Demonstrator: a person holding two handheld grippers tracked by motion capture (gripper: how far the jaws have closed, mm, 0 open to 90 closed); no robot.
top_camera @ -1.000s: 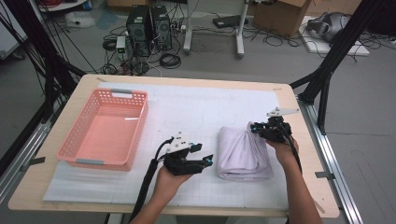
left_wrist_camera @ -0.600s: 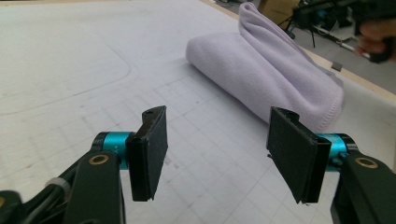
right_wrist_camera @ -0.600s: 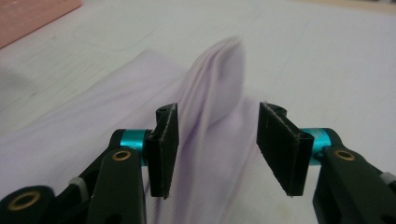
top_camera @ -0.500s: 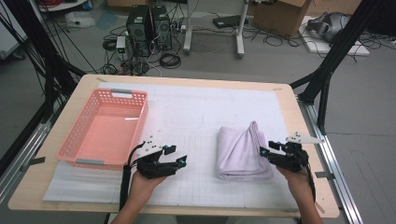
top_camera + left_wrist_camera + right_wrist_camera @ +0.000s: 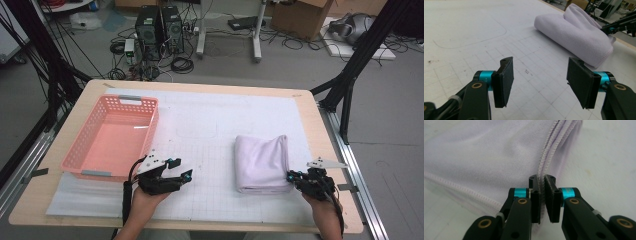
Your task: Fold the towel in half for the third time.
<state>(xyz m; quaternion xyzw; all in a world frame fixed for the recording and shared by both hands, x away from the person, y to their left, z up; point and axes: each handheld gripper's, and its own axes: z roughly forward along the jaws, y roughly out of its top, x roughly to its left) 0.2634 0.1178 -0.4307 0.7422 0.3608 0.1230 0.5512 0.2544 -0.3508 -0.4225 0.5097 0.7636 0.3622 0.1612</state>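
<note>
We see the right gripper (image 5: pixel 542 195) with its fingers (image 5: pixel 535 200) just closed, nipping the stitched hem of the lilac towel (image 5: pixel 262 162) at its near right corner. The left gripper (image 5: pixel 546 83), well left of the towel, holds its fingers (image 5: pixel 504 81) spread over bare counter (image 5: pixel 200 125), touching nothing. The hem is hidden between the right fingers.

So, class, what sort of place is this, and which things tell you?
Probably a lab or workshop: desktop computers and loose cables sit on the bare floor, cardboard boxes stand behind, and the table is ringed by black frame poles.
</note>
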